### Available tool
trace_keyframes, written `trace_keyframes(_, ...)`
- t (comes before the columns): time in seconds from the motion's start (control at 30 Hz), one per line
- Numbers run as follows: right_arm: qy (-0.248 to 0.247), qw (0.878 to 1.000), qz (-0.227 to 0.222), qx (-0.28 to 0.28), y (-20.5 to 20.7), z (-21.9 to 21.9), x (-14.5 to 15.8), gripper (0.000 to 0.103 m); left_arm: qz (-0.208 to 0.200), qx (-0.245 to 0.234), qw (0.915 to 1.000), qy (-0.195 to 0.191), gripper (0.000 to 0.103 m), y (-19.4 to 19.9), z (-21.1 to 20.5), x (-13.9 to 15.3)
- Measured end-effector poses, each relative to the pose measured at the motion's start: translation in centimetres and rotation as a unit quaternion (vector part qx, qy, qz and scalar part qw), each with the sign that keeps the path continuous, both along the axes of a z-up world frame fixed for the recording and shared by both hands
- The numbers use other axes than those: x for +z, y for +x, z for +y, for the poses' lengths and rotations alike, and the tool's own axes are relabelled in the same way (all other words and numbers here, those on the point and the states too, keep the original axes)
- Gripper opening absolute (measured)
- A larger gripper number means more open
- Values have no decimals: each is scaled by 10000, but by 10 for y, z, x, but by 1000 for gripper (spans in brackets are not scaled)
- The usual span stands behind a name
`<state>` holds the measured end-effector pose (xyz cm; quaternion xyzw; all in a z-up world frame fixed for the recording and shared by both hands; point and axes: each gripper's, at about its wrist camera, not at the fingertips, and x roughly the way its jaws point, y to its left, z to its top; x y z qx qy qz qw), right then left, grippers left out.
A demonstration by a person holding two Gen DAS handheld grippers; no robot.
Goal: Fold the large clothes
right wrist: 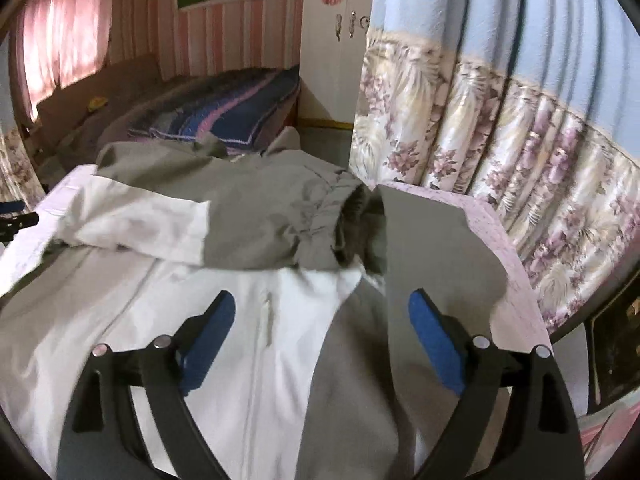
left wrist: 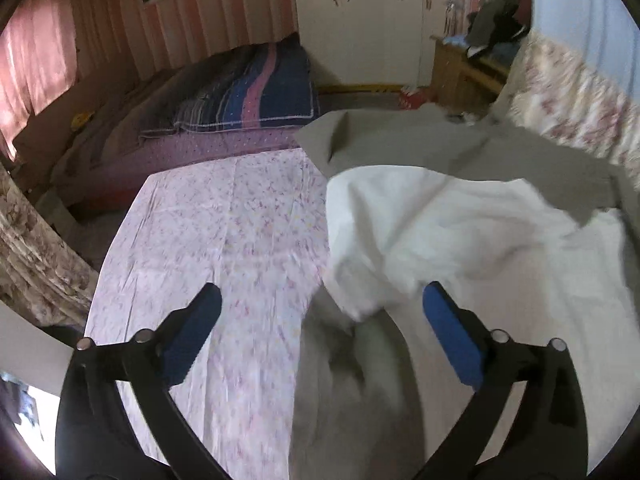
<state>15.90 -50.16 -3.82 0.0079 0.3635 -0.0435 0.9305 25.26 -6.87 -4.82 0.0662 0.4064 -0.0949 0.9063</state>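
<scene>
A large white and grey jacket point(right wrist: 224, 280) lies on a table covered with a pink floral cloth point(left wrist: 224, 232). One sleeve point(right wrist: 240, 216) is folded across the jacket's front, its grey cuff pointing right. In the right wrist view my right gripper point(right wrist: 322, 300) stands open above the jacket's front near the zip, nothing between its blue pads. In the left wrist view my left gripper point(left wrist: 322, 296) is open too, over a bunched white and grey part of the jacket point(left wrist: 440, 232) at the cloth's edge. Neither gripper presses on the fabric.
A flowered curtain point(right wrist: 500, 148) hangs close on the right of the table. Behind the table stands a bed with a striped blue and pink blanket point(left wrist: 248, 96). A white wardrobe point(left wrist: 360, 24) and a wooden stand with piled clothes point(left wrist: 492, 36) are at the back.
</scene>
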Motion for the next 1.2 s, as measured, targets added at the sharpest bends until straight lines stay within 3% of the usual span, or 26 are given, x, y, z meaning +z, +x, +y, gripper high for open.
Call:
trace_keyframes(0.2,61,9996,-222,134,-97,3,8,94,-87,-81,9998,-161,100,-109,41,3)
trace_keyframes(0.4,26,9999,-106,-92,-173,2,-14,94,-163,-123,9997,-119,100,-205,56,-15)
trace_keyframes(0.6,385,9977,297,-474,-202,-8,-42,94,1,-233,9997,-43,100,-234,48,-36)
trace_keyframes(0.67,401,9971,478,-431,-202,-6,-54,86,288,-360,9989,-76,100,-229,41,-51)
trace_keyframes(0.7,411,9969,550,-379,-202,-4,-58,58,479,-423,9979,-89,100,-225,37,-62)
trace_keyframes(0.73,458,9967,615,-272,-200,-2,-60,20,579,-460,9972,-118,95,-223,33,-68)
trace_keyframes(0.77,589,9956,730,-70,-198,3,-65,11,676,-521,9962,-146,78,-222,30,-74)
trace_keyframes(0.8,569,9955,762,-7,-196,7,-66,6,825,-676,9941,-193,68,-221,23,-79)
trace_keyframes(0.83,449,9961,755,29,-196,11,-66,4,839,-760,9933,-230,50,-225,19,-80)
trace_keyframes(0.87,245,9972,703,58,-196,15,-64,3,783,-790,9936,-187,21,-228,15,-78)
trace_keyframes(0.9,167,9979,618,20,-197,16,-59,2,743,-911,9929,-181,10,-233,11,-72)
trace_keyframes(1.0,-113,9995,228,-201,-202,6,-31,2,646,-1026,9902,-695,4,-251,12,-41)
trace_keyframes(1.07,-235,9994,90,-232,-203,0,-16,2,483,-1071,9906,-704,4,-263,12,-23)
trace_keyframes(1.1,-245,9994,95,-243,-202,-1,-15,2,518,-1041,9910,-670,4,-264,13,-21)
trace_keyframes(1.17,-247,9982,532,-118,-190,-3,-29,7,834,-794,9917,-581,10,-253,19,-40)
trace_keyframes(1.2,-216,9978,621,-119,-187,-4,-36,30,984,-657,9912,-589,14,-248,24,-49)
